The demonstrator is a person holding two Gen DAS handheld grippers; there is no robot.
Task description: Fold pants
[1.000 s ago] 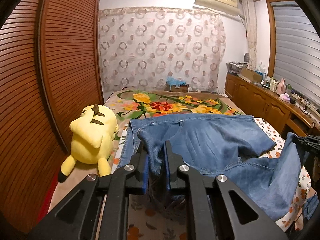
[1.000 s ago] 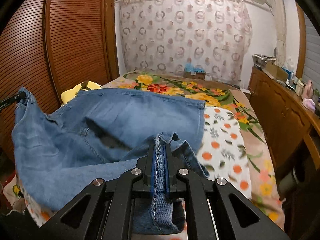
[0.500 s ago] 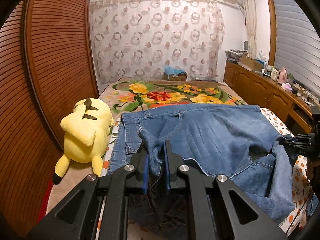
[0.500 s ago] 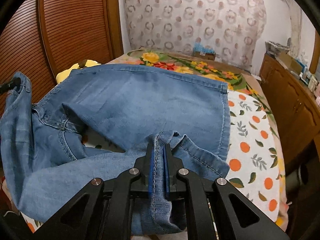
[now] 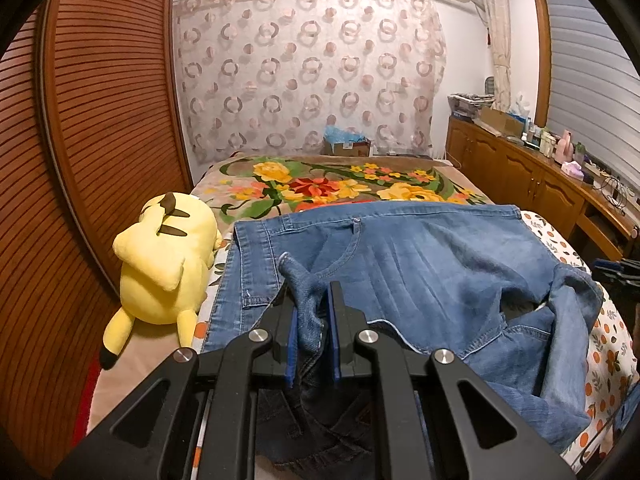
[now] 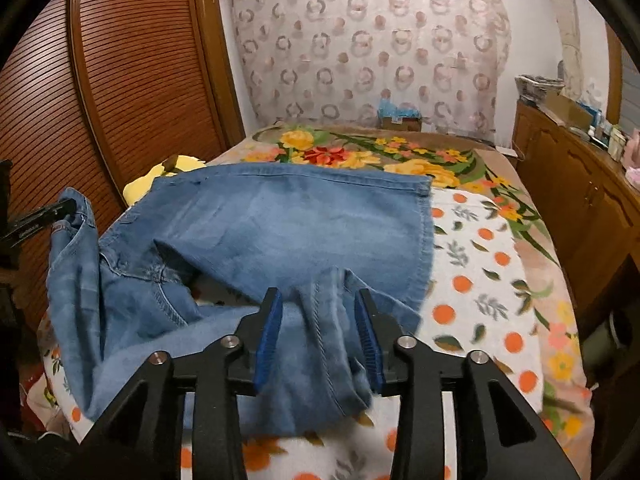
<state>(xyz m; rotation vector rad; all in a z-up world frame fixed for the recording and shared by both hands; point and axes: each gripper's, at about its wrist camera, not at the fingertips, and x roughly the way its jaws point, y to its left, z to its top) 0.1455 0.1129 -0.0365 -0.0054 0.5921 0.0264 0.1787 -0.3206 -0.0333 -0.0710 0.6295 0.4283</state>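
A bed with floral and orange-dotted covers holds rumpled blue denim pants. The left gripper pinches a bunched denim fold. The right gripper gapes wide, a stitched seam lying loose between its fingers.

Blue denim pants (faded, stitched seams) on an orange-dotted white bedsheet; beside the pants, a yellow plush toy.

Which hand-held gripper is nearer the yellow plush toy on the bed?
Left. The left hand-held gripper, shut on the jeans, sits just right of the plush toy. The right hand-held gripper, open over the jeans, is across the bed; the toy only peeks out behind the denim.
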